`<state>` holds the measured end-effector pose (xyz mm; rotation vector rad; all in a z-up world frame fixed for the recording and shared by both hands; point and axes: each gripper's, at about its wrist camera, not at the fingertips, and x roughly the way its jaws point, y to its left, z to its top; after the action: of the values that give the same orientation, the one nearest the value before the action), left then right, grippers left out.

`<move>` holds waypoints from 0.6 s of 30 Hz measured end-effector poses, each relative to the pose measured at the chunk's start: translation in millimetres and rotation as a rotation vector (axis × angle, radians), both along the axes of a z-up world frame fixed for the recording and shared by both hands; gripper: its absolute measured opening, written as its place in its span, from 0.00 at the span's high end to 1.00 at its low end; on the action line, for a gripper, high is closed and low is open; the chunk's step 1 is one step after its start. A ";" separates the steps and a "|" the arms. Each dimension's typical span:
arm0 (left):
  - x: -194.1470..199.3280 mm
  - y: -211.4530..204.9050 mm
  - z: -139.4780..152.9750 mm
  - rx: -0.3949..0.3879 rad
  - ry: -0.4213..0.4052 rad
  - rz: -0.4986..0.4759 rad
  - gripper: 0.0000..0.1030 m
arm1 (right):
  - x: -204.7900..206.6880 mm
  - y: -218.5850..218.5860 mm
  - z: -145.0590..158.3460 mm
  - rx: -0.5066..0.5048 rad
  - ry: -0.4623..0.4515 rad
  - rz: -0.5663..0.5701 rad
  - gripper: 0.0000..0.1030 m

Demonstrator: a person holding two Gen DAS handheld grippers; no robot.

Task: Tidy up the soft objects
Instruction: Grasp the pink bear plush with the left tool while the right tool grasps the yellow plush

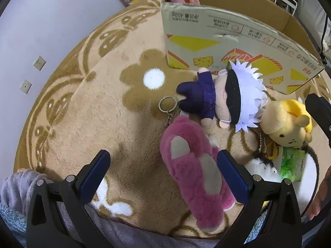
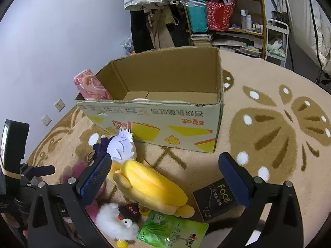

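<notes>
Left wrist view: the left gripper [image 1: 163, 175] hangs over a tan rug [image 1: 99, 113], fingers spread wide and holding nothing. A pink plush [image 1: 192, 177] lies between them, close against the finger at 4 o'clock, its keyring [image 1: 168, 104] near centre. A doll [image 1: 225, 98] with white hair lies at 2 o'clock, against the front of a cardboard box [image 1: 227, 41]. A yellow plush [image 1: 287, 124] sits at 3 o'clock.

Right wrist view: the right gripper [image 2: 165, 177] is also wide open and empty. A white fluffy toy [image 2: 118, 221] lies at 6 o'clock, the yellow plush [image 2: 151, 186] between the fingers, a green packet [image 2: 171, 231] below it, and a black packet [image 2: 217, 198] at 4 o'clock. The open box [image 2: 165, 122] stands at centre, with a pink roll [image 2: 91, 86] in its corner at 10 o'clock.
</notes>
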<state>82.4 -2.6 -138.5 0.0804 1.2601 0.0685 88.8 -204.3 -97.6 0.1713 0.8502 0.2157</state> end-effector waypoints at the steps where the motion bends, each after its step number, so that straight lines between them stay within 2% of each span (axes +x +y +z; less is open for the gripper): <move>1: 0.5 -0.5 -1.4 0.001 0.004 -0.001 0.01 | 0.4 1.2 -1.2 -0.002 0.003 0.004 0.00; 15: 4.9 -6.0 -22.6 -0.003 0.081 -0.030 0.01 | 6.9 14.2 -20.6 -0.035 0.082 0.050 0.00; 17: 4.6 -8.9 -27.6 0.004 0.101 -0.046 0.02 | 8.1 13.7 -23.4 -0.025 0.103 0.056 0.00; 18: 3.9 -10.4 -29.4 0.004 0.106 -0.052 0.06 | 8.0 13.7 -24.3 -0.022 0.109 0.059 0.00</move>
<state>86.2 -13.0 -167.9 0.1216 1.3631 0.0216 96.8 -190.6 -121.9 0.1381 0.9664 0.2537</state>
